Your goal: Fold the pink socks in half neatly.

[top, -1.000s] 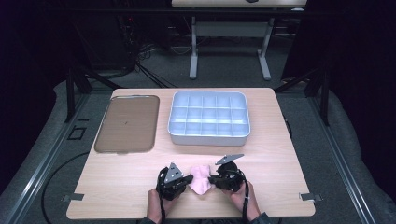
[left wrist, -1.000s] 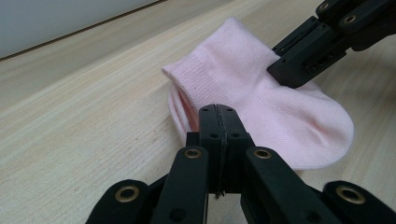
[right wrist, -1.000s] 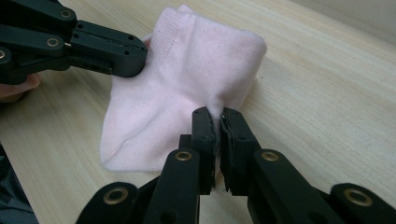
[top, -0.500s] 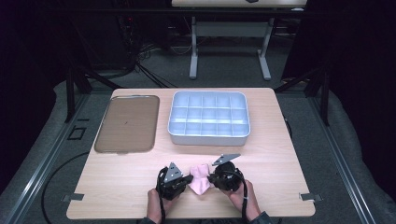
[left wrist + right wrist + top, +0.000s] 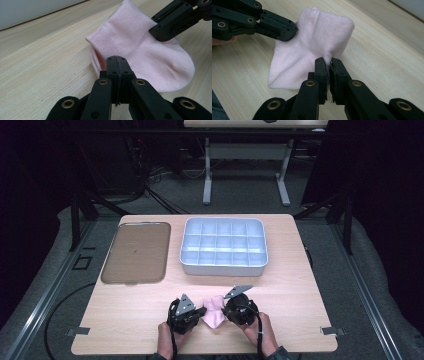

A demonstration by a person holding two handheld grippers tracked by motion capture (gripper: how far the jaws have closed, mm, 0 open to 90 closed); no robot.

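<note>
Sock (image 5: 214, 312) lies pink on the worktop's (image 5: 300, 285) near edge; I have both grippers, left (image 5: 117, 65) and right (image 5: 327, 65), pinching it, nothing folded or binned (image 5: 223, 247) yet.

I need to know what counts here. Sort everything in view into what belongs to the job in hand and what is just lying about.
In the job:
- pink sock, pinched from both sides
- left tongs, shut on one edge of it
- right tongs, shut on the opposite edge

Lying about:
- white compartment tray, untouched
- brown flat tray, left of it
- wooden table
</note>
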